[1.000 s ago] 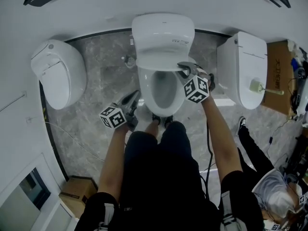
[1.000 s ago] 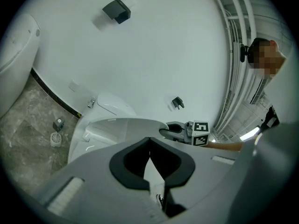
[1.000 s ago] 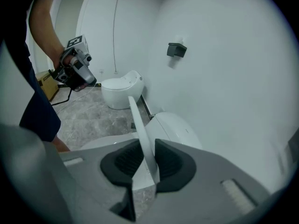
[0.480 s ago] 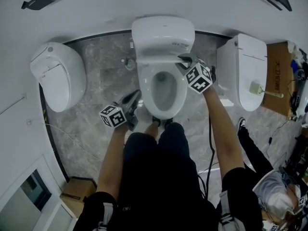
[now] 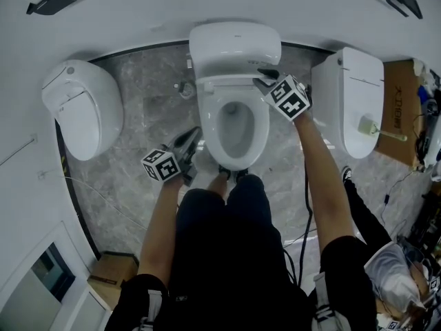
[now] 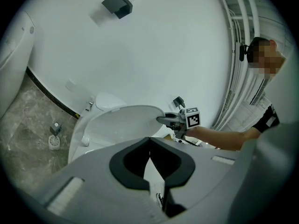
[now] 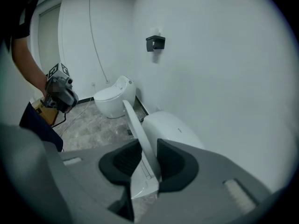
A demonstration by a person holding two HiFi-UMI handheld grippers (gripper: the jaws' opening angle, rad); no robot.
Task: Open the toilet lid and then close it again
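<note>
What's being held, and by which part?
The toilet lid, by its side edge, between the right gripper's jaws, which have just been opening. Left gripper holds nothing.

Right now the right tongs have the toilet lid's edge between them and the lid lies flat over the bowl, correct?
No: the toilet lid stands raised, nearly upright, in the right gripper view. Its edge is between the right tongs, which have just been opening.
</note>
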